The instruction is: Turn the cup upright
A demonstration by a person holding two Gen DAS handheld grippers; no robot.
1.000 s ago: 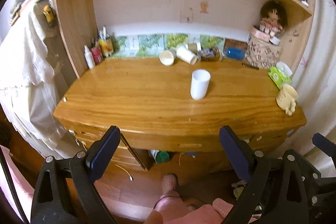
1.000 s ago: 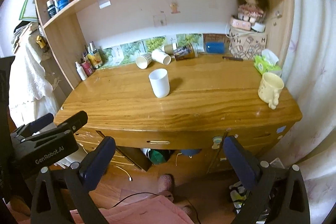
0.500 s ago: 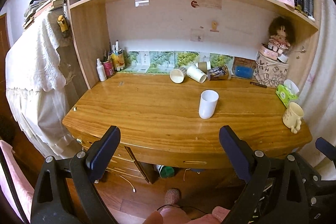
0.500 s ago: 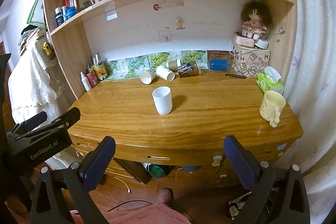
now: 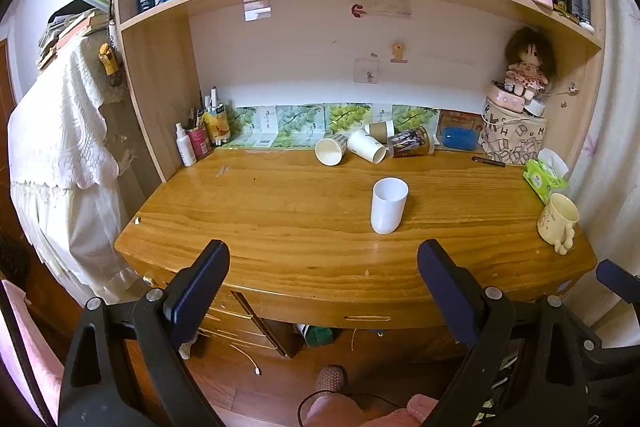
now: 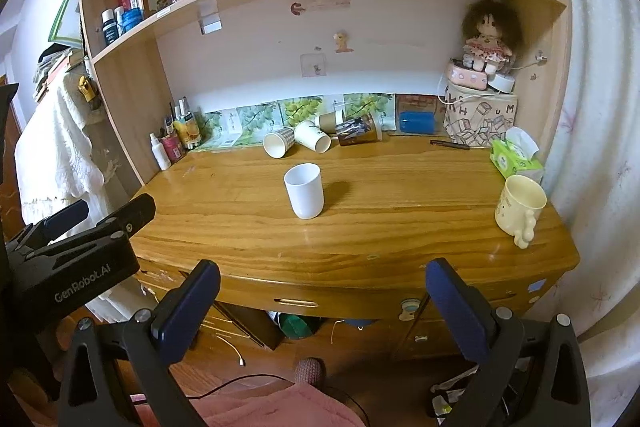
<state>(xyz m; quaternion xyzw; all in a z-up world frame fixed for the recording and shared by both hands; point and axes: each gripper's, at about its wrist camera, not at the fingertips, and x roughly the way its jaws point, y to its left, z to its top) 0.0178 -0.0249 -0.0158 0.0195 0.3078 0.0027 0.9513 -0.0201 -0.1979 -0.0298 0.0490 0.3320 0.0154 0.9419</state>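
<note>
A plain white cup [image 5: 388, 205] stands upright with its mouth up near the middle of the wooden desk [image 5: 280, 227]; it also shows in the right wrist view [image 6: 304, 190]. My left gripper [image 5: 323, 263] is open and empty, held back from the desk's front edge. My right gripper [image 6: 322, 283] is open and empty too, also short of the desk and well clear of the cup. The left gripper's body [image 6: 72, 251] shows at the left of the right wrist view.
Several paper cups [image 5: 352, 147] lie on their sides by the back wall. A cream mug [image 5: 558, 219] stands at the right edge, with a green tissue pack [image 5: 544, 177] behind it. Bottles [image 5: 200, 139] crowd the back left corner. A bag and doll [image 5: 516, 115] sit back right.
Both grippers have tilted upward and pulled slightly back, so the desk and cup sit lower in view and more of the shelves show. The cup has not moved.
</note>
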